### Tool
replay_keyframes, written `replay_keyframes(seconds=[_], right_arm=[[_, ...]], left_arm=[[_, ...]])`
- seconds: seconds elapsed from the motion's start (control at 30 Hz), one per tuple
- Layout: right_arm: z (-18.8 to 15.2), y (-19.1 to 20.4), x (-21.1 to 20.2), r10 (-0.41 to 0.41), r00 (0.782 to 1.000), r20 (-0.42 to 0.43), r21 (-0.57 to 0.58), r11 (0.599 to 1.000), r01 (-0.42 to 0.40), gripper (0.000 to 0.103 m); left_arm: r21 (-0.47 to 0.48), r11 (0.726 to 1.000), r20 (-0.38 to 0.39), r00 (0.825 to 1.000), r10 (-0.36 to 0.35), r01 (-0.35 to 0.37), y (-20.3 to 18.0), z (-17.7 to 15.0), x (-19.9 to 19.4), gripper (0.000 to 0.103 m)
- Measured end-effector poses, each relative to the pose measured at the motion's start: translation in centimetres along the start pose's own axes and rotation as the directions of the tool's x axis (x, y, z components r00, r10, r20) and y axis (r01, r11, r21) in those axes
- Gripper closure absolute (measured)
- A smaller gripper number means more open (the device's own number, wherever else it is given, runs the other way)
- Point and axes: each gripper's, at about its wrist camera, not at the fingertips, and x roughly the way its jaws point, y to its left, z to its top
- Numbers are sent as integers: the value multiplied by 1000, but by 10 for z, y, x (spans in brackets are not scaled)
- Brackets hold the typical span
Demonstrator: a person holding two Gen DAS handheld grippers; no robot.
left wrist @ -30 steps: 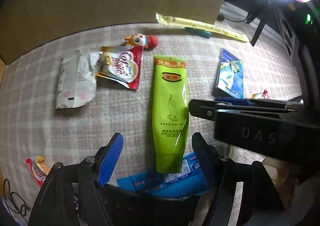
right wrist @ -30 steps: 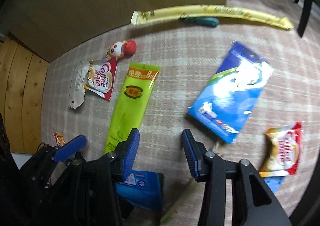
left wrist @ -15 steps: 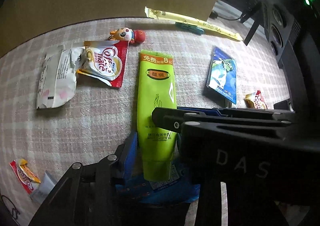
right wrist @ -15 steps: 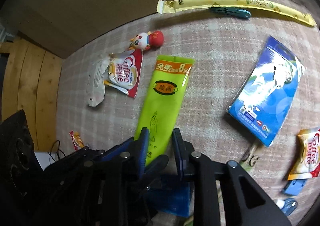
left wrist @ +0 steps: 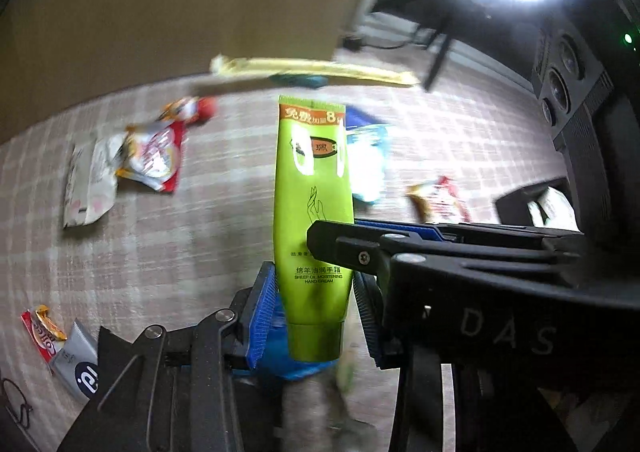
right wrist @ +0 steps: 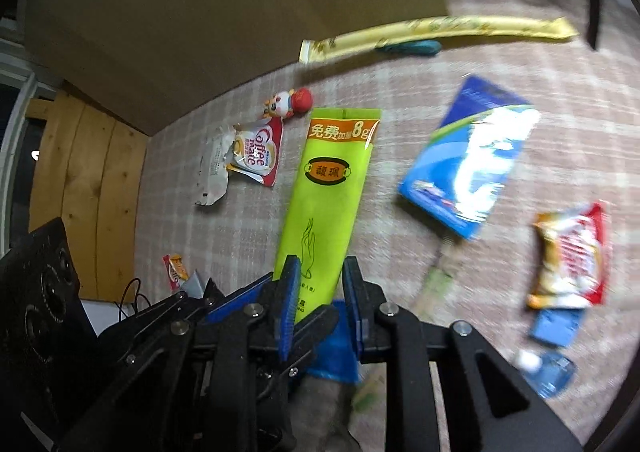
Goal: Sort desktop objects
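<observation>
Two claws hold one green hand cream tube (left wrist: 313, 212) at this moment: the left claw (left wrist: 314, 316) is narrowed onto its lower part close to the cap, with both blue pads against the sides, and the right claw (right wrist: 319, 302) presses on the same tube from the side, a little further up the body. In the left wrist view the tube stands in the middle of the frame, and it seems to be raised off the checked counter (left wrist: 168, 252), though the blur makes this not fully sure. I judge the tube to be light and soft, with a smooth and shiny skin, so it can bend or slip if it is squeezed in the flat middle; the firmer shoulder near the cap looks the better place to take hold. For the count, I see one green tube, one long yellow packet (right wrist: 440, 34) at the top of the right wrist frame with one teal object (right wrist: 408, 48) touching it, one small toy figure (right wrist: 288, 102), one blue card pack (right wrist: 468, 168) at the right, and three red Coffee-mate sachets: one (right wrist: 258, 156) at the centre left, one (right wrist: 572, 256) at the right edge, one small (right wrist: 175, 272) at the lower left. One white wrapper (right wrist: 214, 176) lies just beside the centre-left sachet. One blue packet (right wrist: 334, 348) lies on the counter below the claws, partly hidden.
</observation>
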Motion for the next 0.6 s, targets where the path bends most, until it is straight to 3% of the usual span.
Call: replay_keyframes(seconds=[0.3,0.53,0.6], right_arm=[[-44,-58,-97,-41,989,144,99,995,27,81],[-93,-120,-161,-130,961,242,239,968,71,81],[-109,-140,-179,-166,951,262,285,954,88,81]], left_arm=[[184,982,21,998,-53,49,-121,-4,-7,66],[353,926,-24,990,-136,135,-224,-19,-3,66],[404,898,-54,985,-166,173,-258,-24,2,66]])
